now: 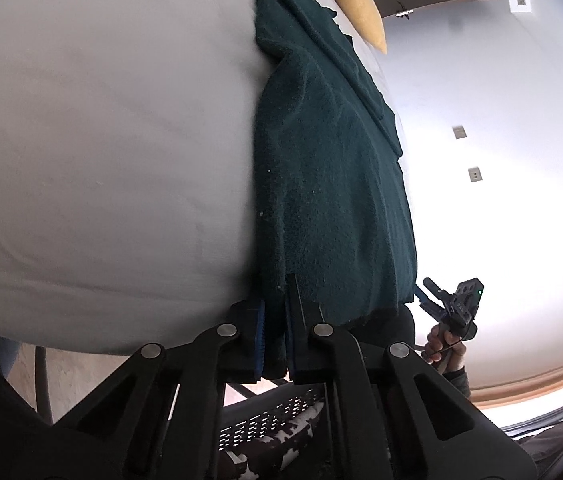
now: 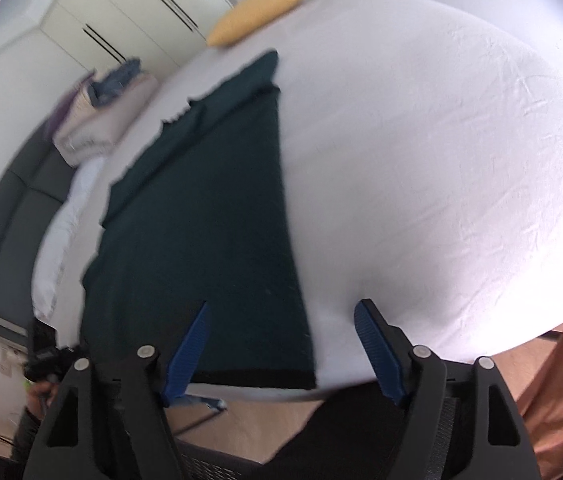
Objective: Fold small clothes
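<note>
A dark green fleece garment (image 1: 321, 168) lies stretched on the white bed sheet (image 1: 101, 120). My left gripper (image 1: 275, 320) is shut on the garment's near hem at the bed's edge. In the right wrist view the same garment (image 2: 209, 216) lies flat, folded lengthwise. My right gripper (image 2: 281, 320) is open and empty, held just above the garment's near right corner; its blue pads (image 2: 189, 344) stand wide apart. The right gripper also shows in the left wrist view (image 1: 437, 296), held in a hand.
A yellow pillow (image 2: 257, 12) lies at the bed's far end. A pile of folded clothes (image 2: 97, 116) sits at the far left of the bed. White wardrobes (image 2: 129, 12) stand behind. A black mesh chair (image 1: 273, 412) is below the bed edge.
</note>
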The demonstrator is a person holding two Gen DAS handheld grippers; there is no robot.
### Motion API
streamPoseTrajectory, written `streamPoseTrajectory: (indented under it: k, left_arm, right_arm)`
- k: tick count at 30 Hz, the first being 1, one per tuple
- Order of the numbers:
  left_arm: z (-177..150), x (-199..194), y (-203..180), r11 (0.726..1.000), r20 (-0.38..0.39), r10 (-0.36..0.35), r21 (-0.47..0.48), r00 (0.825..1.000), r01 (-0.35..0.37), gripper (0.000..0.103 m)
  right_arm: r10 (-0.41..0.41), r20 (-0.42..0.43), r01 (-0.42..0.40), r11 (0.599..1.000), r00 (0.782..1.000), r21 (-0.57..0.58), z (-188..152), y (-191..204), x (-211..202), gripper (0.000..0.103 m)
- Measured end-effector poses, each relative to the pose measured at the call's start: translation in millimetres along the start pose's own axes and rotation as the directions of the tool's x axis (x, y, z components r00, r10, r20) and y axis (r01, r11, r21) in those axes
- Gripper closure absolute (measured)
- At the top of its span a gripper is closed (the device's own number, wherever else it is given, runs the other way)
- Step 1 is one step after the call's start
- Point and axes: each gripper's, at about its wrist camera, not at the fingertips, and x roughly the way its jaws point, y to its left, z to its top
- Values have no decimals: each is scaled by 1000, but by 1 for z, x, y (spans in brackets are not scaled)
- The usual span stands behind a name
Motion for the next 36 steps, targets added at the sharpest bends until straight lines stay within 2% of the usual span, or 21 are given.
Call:
streamPoseTrajectory:
  k: [3, 7, 9, 11, 15, 17, 20, 23, 26, 31, 34, 36]
  left_arm:
    - [-2, 2, -3, 1000, 2, 2, 4, 1000, -2, 97]
    - [-3, 4, -5, 1000, 6, 2, 5, 1000, -2, 97]
    - [-4, 6, -6, 1000, 8, 5, 9, 1000, -5, 97]
    - [-4, 6, -6, 1000, 3, 7, 16, 1000, -7, 97]
    - [-3, 3, -1, 1000, 2, 9, 21, 1000, -9, 97]
    - [-3, 1, -2, 999, 5, 16, 27, 1000, -16, 97]
    - [-4, 0, -6, 999, 10, 27, 43, 1000, -27, 98]
    - [-5, -4, -14, 998, 27, 9, 56, 1000, -11, 98]
    - [-5, -14, -18, 998, 66, -54, 41, 996, 51, 99]
    - [0, -42, -27, 990, 148, -137, 45, 980, 131, 99]
    - [3, -56, -38, 984, 183, -175, 73, 968, 164, 99]
    - [3, -59, -45, 979, 188, -197, 92, 962, 182, 99]
  right_arm:
    - [13, -24, -13, 1000, 1000, 16, 2, -4, 3, 29]
    - [37, -102, -37, 999, 994, 5, 2, -3, 9, 31]
    - [68, -127, -67, 998, 990, 13, 2, -2, 12, 38]
    - [94, -144, -92, 996, 985, 22, 1, -1, 16, 52]
    - [131, -163, -125, 991, 978, 45, -1, -2, 26, 69]
    - [151, -156, -141, 987, 976, 70, -3, -6, 25, 84]
    - [159, -147, -150, 986, 976, 73, -7, -7, 24, 92]
    - [161, -125, -154, 986, 979, 60, -7, -1, 20, 94]
    - [197, -77, -193, 980, 977, 56, -6, 5, 12, 94]
    - [283, 15, -284, 958, 959, 49, 0, 16, -8, 95]
    - [340, 72, -343, 938, 938, 46, 5, 20, -19, 95]
    - [411, 120, -418, 908, 904, 37, 6, 23, -28, 95]
